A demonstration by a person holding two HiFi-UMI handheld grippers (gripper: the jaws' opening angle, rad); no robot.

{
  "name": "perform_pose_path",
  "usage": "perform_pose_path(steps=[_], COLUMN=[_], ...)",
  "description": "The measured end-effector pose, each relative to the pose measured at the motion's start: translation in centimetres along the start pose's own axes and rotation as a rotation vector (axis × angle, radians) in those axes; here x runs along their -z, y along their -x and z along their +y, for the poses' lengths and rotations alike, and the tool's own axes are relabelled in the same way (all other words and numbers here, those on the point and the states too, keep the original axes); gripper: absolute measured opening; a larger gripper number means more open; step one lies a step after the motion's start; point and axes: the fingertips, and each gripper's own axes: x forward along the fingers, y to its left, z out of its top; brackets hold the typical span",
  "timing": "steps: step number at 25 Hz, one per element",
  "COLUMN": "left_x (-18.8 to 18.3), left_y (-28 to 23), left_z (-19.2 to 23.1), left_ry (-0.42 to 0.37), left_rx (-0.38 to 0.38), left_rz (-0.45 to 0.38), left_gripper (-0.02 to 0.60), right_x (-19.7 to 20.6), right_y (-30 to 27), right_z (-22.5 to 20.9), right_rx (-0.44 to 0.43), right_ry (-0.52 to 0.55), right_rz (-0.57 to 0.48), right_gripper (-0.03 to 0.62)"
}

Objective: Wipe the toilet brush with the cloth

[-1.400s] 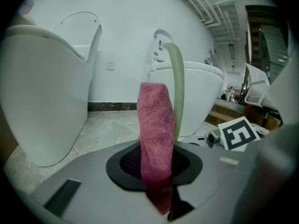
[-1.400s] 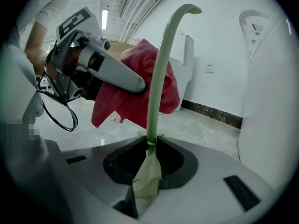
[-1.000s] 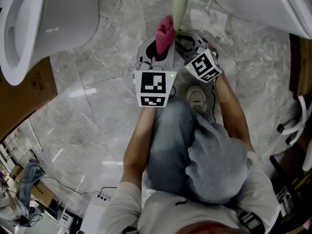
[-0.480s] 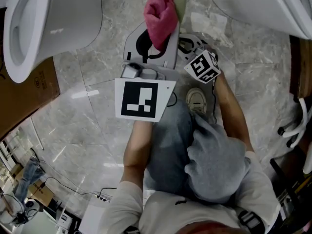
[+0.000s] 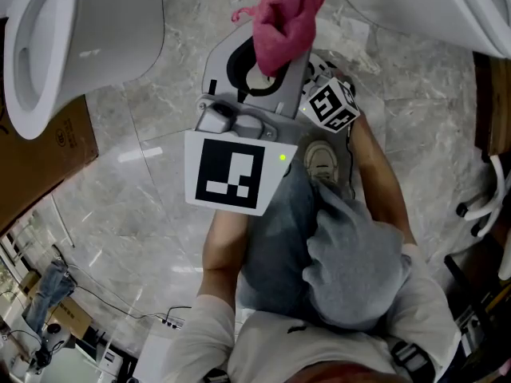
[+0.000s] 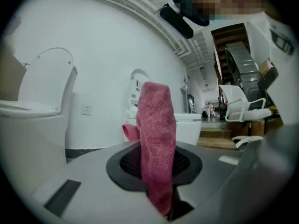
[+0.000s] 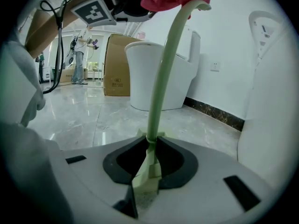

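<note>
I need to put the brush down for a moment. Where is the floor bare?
The marble floor is bare between the upper-left toilet, the cardboard box and the person's knee. Crowded: lower left with a power strip, right edge with a white chair frame.

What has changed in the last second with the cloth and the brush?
The left claw, shut on the pink cloth, rose along the toilet brush handle toward the top of the head view. Nothing was grabbed or released. The right claw stayed put, clamped on the handle.
</note>
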Motion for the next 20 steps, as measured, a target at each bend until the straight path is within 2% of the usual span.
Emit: perform_pose_path(steps=[11, 20], left_x=[9.0, 15.5], left_y=[1.2, 1.8], left_z=[-1.5, -1.5], left_ry=[0.135, 0.194], left_rx=[0.056, 0.081], left_rz=[0.147, 0.254], left_gripper=[0.086, 0.084], right_x=[-0.1, -0.1], right_y=[0.1, 0.1], right_z=[0.0, 0.0], right_rx=[0.014, 0.024], right_ry=[0.015, 0.026], right_rz=[0.000, -0.004], right_gripper=[0.063, 0.063])
